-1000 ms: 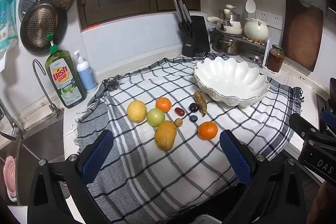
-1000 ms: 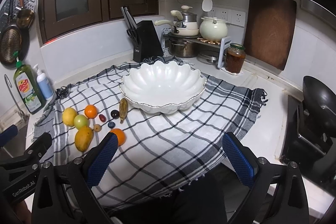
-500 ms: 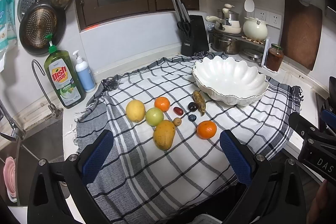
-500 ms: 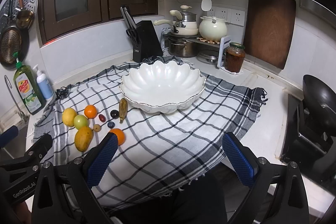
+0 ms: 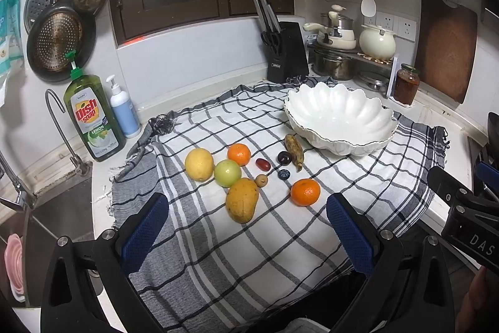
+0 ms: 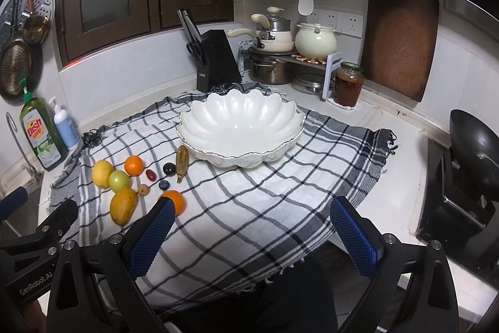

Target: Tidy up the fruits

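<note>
My left claw (image 5: 248, 227) and right claw (image 6: 249, 231) both stand wide, gripping nothing. In the right wrist view a blue pad (image 6: 149, 237) covers part of the near orange (image 6: 174, 200). At 12 o'clock from the left claw the fruits lie loose on the checked cloth (image 5: 280, 255): mango (image 5: 242, 199), lemon (image 5: 199, 164), green apple (image 5: 227, 173). The white bowl (image 5: 340, 119) sits at 1 o'clock, empty. On the bench at 10 o'clock a green bottle (image 5: 92, 117) reads "Dish soap, LEMON"; the knife block's (image 5: 285, 52) label is too small to read.

Fruits (image 5: 242, 173) on cloth (image 5: 265, 255), left of bowl (image 5: 340, 117)
</note>
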{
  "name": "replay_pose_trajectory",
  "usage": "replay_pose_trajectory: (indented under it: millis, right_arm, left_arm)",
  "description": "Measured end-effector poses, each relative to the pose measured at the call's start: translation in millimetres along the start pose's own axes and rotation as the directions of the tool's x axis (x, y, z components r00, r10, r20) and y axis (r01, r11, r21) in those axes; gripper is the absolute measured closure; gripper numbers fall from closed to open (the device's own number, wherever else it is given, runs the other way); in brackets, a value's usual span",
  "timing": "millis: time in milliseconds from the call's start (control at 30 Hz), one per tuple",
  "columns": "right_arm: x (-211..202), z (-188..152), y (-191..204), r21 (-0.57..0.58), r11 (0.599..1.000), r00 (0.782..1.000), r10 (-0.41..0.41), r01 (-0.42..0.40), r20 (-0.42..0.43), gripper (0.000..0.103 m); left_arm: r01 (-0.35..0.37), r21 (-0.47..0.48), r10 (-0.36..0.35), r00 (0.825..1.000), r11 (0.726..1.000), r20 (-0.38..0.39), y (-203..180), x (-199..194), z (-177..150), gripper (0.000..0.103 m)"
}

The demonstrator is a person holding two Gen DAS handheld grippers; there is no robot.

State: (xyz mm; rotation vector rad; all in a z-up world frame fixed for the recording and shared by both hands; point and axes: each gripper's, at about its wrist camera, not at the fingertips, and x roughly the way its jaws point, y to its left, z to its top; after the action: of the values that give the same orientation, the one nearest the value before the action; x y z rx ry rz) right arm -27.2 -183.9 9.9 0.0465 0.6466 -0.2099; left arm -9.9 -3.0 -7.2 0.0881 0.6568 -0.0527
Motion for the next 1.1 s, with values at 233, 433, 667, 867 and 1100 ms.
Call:
replay_pose_trajectory:
  millis: [233,433,667,867,1100]
  right_arm:
    - [0,0,0,0.001,1.0,1.0,-0.001,0.001,0.0,0.003]
    - [0,0,0,0.001,1.0,1.0,0.0,0.0,0.0,0.003]
    - [1,0,0,0.002,1.0,1.0,0.001,-0.001,-0.001,0.003]
    - [3,-1,1,0.003,1.0,1.0,0.002,-0.002,-0.002,0.003]
    - [8,-3,2,0.001,1.0,1.0,0.0,0.0,-0.011,0.003]
  left_arm:
    - [0.0,0.001,0.0,1.0,1.0,0.001,0,0,0,0.0]
    - [-0.001,0.001,0.001,1.0,1.0,0.002,-1,0,0,0.0]
    - [0.0,0.001,0.0,1.0,1.0,0.0,0,0,1,0.0]
    - [0.002,0.002,-0.002,1.0,1.0,-0.009,-4,2,-2,0.0]
    - [0.003,0.002,-0.003,1.0,1.0,-0.024,-2,16,1,0.0]
